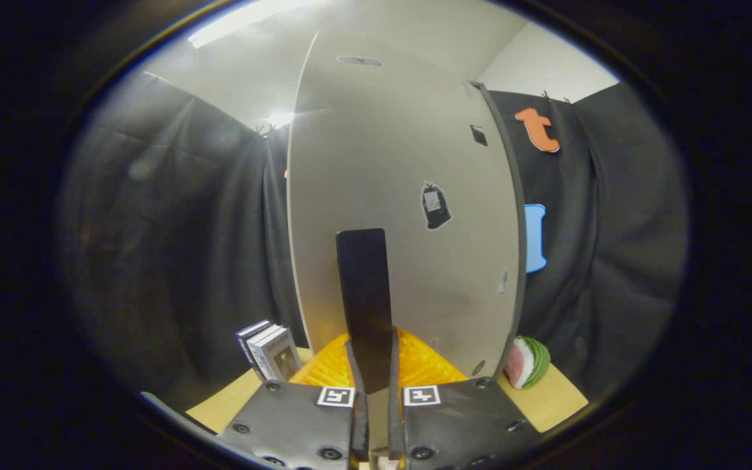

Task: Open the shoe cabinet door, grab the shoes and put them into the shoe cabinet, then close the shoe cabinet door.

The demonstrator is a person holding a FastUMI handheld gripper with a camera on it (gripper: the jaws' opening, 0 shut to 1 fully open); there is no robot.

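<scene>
Gripping the dark handle (364,297) of the shoe cabinet door (402,196), the tongs (374,372) were closed on it.
Books (270,352) stood near left on the tabletop (546,401), a watermelon slice (527,362) right, beyond the door's edge.

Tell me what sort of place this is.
Likely a staged recording booth, not a home: black cloth walls, a white cabinet door on a wooden table, and a toy watermelon slice. The tongs grip the door's black handle.
</scene>
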